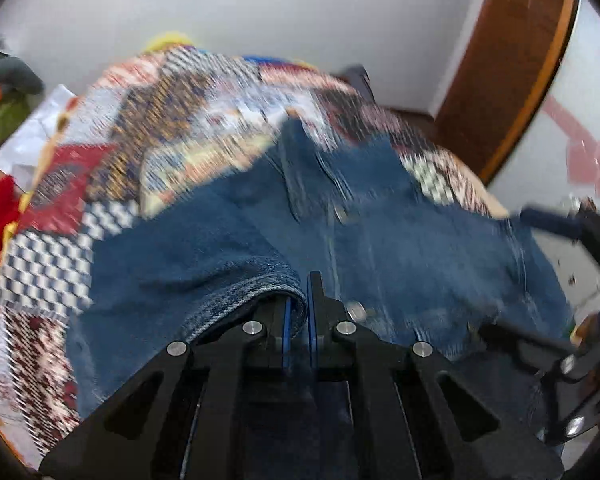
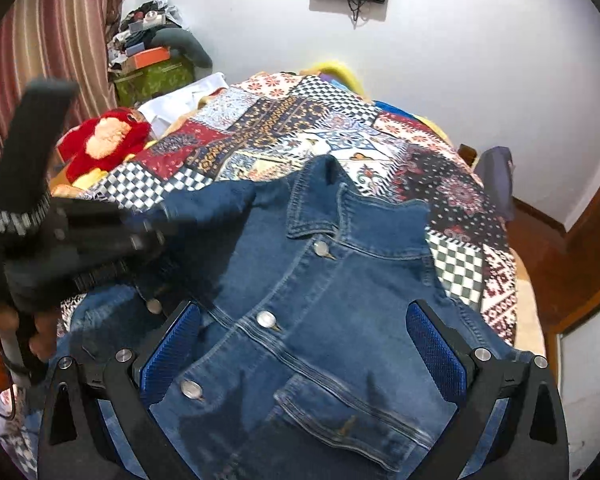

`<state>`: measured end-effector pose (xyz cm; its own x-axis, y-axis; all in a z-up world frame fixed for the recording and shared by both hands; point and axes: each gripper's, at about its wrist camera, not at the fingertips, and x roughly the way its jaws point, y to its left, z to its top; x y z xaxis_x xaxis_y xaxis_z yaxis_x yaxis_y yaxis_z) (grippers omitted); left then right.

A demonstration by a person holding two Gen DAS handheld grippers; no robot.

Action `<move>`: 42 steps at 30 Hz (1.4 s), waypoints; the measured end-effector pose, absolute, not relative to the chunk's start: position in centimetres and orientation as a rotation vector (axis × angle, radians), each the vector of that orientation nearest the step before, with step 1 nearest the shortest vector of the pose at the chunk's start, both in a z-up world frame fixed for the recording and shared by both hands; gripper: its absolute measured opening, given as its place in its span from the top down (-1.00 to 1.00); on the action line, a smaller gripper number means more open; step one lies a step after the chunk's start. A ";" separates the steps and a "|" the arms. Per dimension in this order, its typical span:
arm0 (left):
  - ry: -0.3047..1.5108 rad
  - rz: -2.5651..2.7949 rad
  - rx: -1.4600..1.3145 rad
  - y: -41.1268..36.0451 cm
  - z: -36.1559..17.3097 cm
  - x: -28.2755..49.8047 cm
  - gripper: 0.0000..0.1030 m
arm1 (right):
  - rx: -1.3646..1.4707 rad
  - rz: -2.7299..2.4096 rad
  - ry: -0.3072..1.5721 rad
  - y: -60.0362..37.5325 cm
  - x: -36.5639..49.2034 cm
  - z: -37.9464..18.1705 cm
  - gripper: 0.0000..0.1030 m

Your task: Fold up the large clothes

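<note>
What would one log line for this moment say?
left gripper: shut on denim jacket cuff | right gripper: open above jacket | surface: patchwork quilt

Blue denim jacket (image 2: 300,300) with shiny metal buttons, patchwork cloth bedspread (image 2: 284,128)

Denim jacket (image 2: 300,300) on quilted bed (image 2: 260,128)

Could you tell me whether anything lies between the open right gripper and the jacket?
Nothing visible does. The right gripper hangs open directly over the jacket, with bare denim between its fingers. The left gripper is off to the side, shut on a sleeve hem.
</note>
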<state>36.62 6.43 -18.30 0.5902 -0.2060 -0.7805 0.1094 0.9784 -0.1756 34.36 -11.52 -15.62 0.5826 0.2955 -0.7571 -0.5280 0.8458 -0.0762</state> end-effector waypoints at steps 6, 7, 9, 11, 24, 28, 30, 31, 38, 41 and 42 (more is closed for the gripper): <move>1.068 -0.236 -0.146 5.1 -22.5 36.1 0.78 | -0.304 0.476 0.841 -12.8 34.2 -16.4 -0.99; 1.095 -0.249 -0.166 5.1 -23.0 35.9 0.71 | -0.300 0.473 0.848 -13.0 34.2 -16.6 -0.99; 1.130 -0.288 -0.210 5.4 -23.6 35.2 0.32 | -0.290 0.470 0.859 -13.3 34.2 -16.8 -0.99; 1.129 -0.312 -0.216 5.3 -23.5 34.3 0.08 | -0.280 0.467 0.867 -13.5 34.2 -17.0 -0.99; 0.955 -0.047 -0.503 19.2 -19.9 29.1 -0.42 | -0.270 0.472 0.876 -12.1 34.3 -17.0 -0.99; 0.997 0.081 -0.657 24.7 -22.5 28.9 -0.42 | -0.275 0.480 0.883 -11.2 34.3 -17.3 -0.99; 1.029 0.102 -0.723 26.3 -24.4 29.2 -0.42 | -0.277 0.482 0.887 -10.9 34.4 -17.4 -0.99; 1.040 0.099 -0.743 26.7 -25.0 29.2 -0.42 | -0.277 0.482 0.890 -10.8 34.4 -17.5 -0.99; 1.083 -0.026 -0.970 26.7 -30.0 31.6 -0.32 | -0.265 0.472 0.916 -10.8 34.6 -18.2 -0.99; 1.065 0.057 -0.930 27.0 -29.8 32.0 0.11 | -0.261 0.464 0.922 -11.2 34.5 -18.3 -0.99; 1.051 0.087 -0.886 27.0 -29.3 32.0 0.24 | -0.259 0.462 0.923 -11.4 34.5 -18.3 -0.99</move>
